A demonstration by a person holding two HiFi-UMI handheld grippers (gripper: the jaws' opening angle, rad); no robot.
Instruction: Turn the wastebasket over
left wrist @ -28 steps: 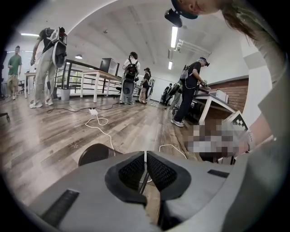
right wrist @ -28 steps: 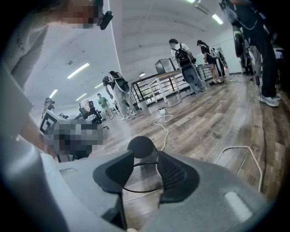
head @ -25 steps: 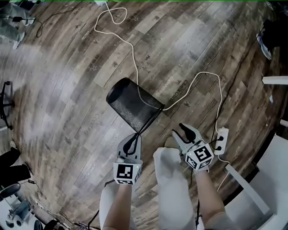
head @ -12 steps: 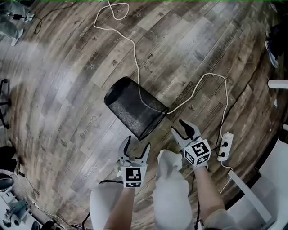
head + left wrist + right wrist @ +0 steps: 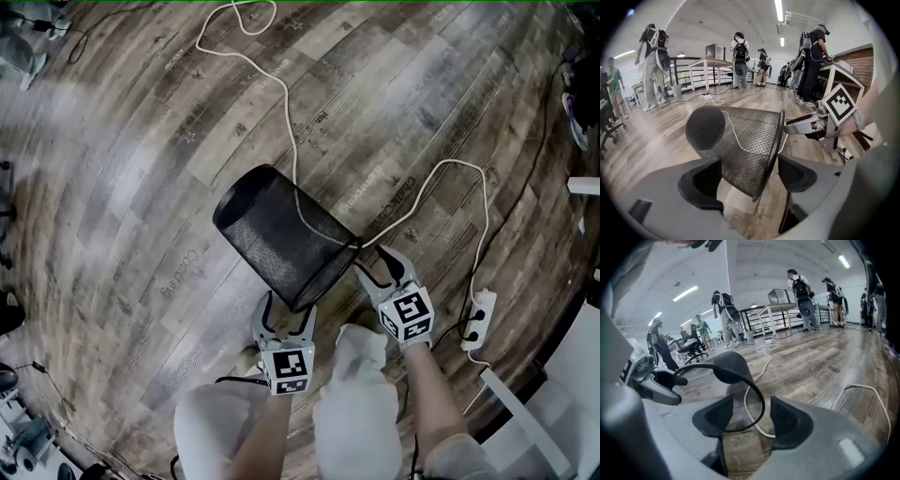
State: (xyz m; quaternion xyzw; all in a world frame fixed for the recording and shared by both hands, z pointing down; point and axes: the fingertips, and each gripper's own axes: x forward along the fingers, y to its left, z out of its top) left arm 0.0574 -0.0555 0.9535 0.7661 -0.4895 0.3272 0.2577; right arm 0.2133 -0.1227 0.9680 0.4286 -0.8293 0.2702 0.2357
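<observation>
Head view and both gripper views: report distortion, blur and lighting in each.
Head view: the floor planks bow outward from lens distortion, a pale haze blurs the upper left, and the wastebasket is sharp. Left gripper view: a fisheye circle with black corners, lit by bright ceiling strips. Right gripper view: the same fisheye bulge, bending the floor planks.

wastebasket [image 5: 272, 230]: is showing black diamond mesh
floor [image 5: 141, 169]: is showing grey-brown streaked wood planks
cable [image 5: 457, 161]: is showing plain white
</observation>
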